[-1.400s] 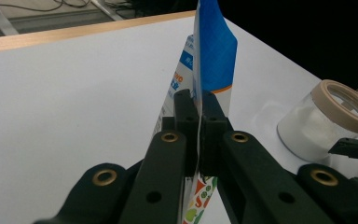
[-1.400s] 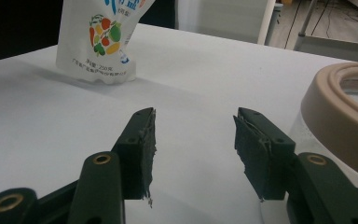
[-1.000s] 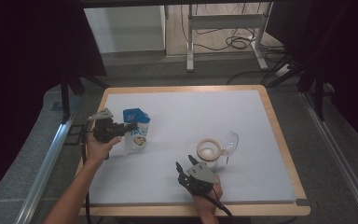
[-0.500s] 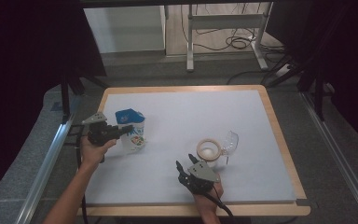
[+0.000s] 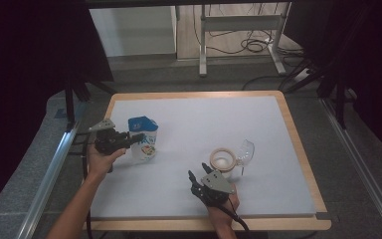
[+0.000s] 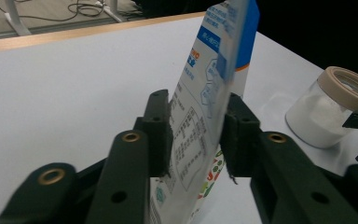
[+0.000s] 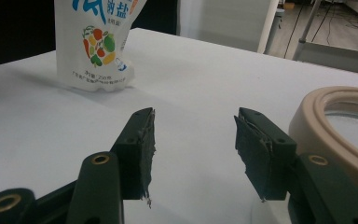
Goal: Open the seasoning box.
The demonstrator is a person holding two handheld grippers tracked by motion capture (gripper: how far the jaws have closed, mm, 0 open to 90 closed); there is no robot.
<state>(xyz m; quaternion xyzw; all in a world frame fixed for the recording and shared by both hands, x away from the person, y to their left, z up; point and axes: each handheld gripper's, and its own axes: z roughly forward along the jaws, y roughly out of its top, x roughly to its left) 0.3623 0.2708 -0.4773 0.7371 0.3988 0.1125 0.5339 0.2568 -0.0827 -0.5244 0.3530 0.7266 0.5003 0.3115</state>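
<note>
**Salt pouch now standing upright in the left gripper's pinch**

Since a second ago the pouch has been coming up from a lean to standing nearly straight, and shifting a little towards the table's left edge with the hand; the right side has hardly been moving.

The left gripper is clamping the salt pouch edge-on, its two black jaws pressing the thin side seam between them, as the left gripper view is showing plainly. The pouch's base is resting on the white table, on the left half, well apart from the other things.

The right gripper is hovering low near the front edge, jaws spread and holding nothing, pointing towards the pouch. Just beside it the glass jar with white powder inside and a tan rim is sitting open, and a clear scoop is leaning close against its far side.

What is worrying me: the pinch is sitting on a floppy film edge, so the pouch could be slipping or folding if it is lifted or tilted quickly. And the right gripper is so near the jar that a careless sweep could be knocking it over.
</note>
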